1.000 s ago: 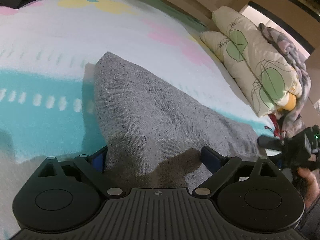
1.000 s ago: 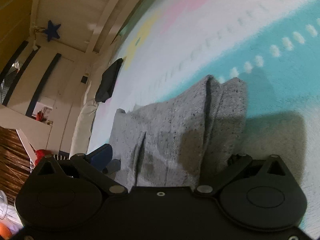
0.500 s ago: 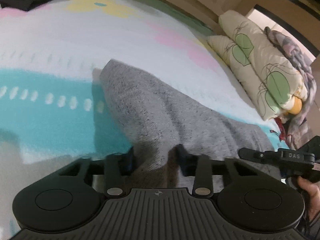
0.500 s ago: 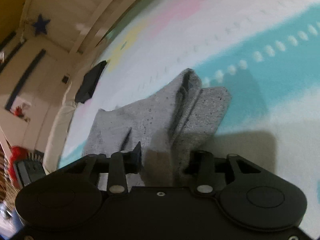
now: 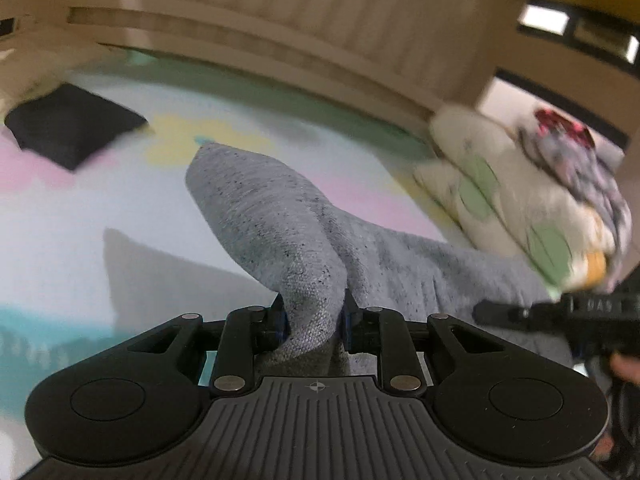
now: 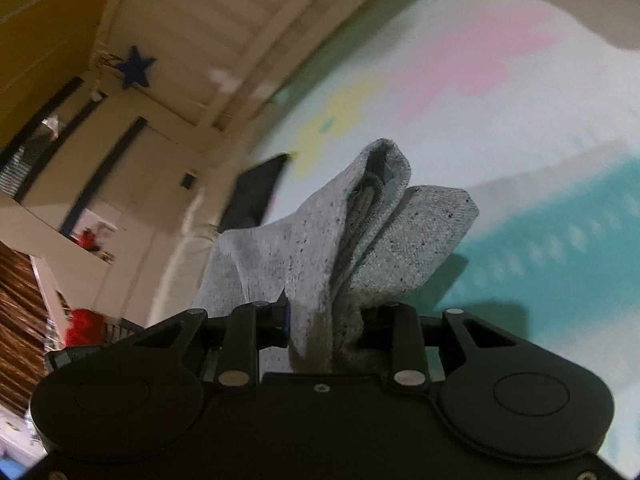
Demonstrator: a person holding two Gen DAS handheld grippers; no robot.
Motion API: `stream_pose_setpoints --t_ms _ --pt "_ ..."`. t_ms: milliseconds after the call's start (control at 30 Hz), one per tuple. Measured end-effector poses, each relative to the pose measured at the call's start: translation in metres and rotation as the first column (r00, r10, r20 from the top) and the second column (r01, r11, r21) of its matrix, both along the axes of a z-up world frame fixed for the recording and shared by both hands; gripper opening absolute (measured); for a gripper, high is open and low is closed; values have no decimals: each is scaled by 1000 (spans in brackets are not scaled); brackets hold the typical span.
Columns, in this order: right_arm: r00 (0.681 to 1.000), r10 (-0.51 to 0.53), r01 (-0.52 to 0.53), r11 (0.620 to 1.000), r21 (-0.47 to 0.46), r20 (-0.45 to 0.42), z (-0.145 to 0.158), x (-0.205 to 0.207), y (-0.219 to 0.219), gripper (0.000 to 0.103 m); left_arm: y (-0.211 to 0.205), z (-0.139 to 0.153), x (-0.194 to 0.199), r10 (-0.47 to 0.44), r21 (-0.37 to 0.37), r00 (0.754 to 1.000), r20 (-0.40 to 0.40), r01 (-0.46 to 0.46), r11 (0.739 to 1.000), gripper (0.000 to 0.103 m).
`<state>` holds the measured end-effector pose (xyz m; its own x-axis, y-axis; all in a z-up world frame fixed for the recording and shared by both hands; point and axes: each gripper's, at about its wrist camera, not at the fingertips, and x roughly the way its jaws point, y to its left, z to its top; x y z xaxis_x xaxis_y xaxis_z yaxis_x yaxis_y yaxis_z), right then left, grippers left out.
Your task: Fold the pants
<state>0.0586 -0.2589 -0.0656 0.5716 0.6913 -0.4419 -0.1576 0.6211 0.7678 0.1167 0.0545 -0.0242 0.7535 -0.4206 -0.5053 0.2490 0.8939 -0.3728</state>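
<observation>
The left gripper [image 5: 313, 322] is clamped on a bunched corner of the speckled grey knit pants [image 5: 280, 224], tilted upward above the pastel bedspread [image 5: 60, 216]. The right gripper [image 6: 326, 326] pinches another gathered fold of them, likewise raised.

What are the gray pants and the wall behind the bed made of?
The gray pants look like soft knit cloth, matte and speckled, bunching in each tool. The wall looks like pale painted wood panels, judging by its grooves; the blur leaves that unsure.
</observation>
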Motion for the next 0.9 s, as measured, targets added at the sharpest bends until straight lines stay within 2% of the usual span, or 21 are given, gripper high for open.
stream_pose_setpoints --t_ms 100,200,267,300,333,367,400,433,467,500,600,733,800,900 --pt "1000 18 -18 1000 1 21 11 40 19 41 9 5 37 20 23 1000 -5 -20 1000 23" --pt "999 37 -36 999 -28 10 8 77 37 42 11 -19 74 46 91 996 -74 -39 995 30" --pt "999 35 -39 993 -114 -35 -5 96 45 58 17 -54 93 119 183 977 -176 -87 979 33" --pt "998 -4 -10 977 -214 -66 -13 108 52 83 17 -73 100 157 220 960 -231 -105 970 33" --pt "993 -54 14 935 -353 -105 -23 118 61 100 19 -93 100 182 241 952 -246 -122 963 43" --pt "988 -84 13 885 -464 -133 -34 125 70 101 22 -102 90 191 221 965 -178 -150 964 47" --pt "980 -103 -12 820 -572 -168 -48 130 81 101 23 -108 81 198 206 973 -121 -171 964 51" --pt "976 -95 -52 772 -633 -196 -65 134 90 103 23 -113 74 203 197 975 -87 -183 963 51" --pt "986 -87 -23 765 -644 -139 -70 128 93 103 22 -115 70 206 197 976 -67 -189 962 51" --pt "996 -79 36 768 -640 -40 -71 117 94 103 19 -114 69 201 214 978 -54 -185 959 52" --pt "997 -78 61 775 -629 0 -77 110 95 103 14 -108 71 160 284 987 -32 -144 948 52" --pt "998 -56 38 783 -620 -9 -79 109 90 103 14 -94 74 188 275 980 -63 -164 947 50" --pt "998 -46 12 785 -620 -39 -71 121 91 102 15 -82 70 213 280 976 -50 -191 941 50" --pt "992 -117 64 772 -632 -42 -55 116 83 102 18 -58 57 239 274 971 -15 -226 935 50"
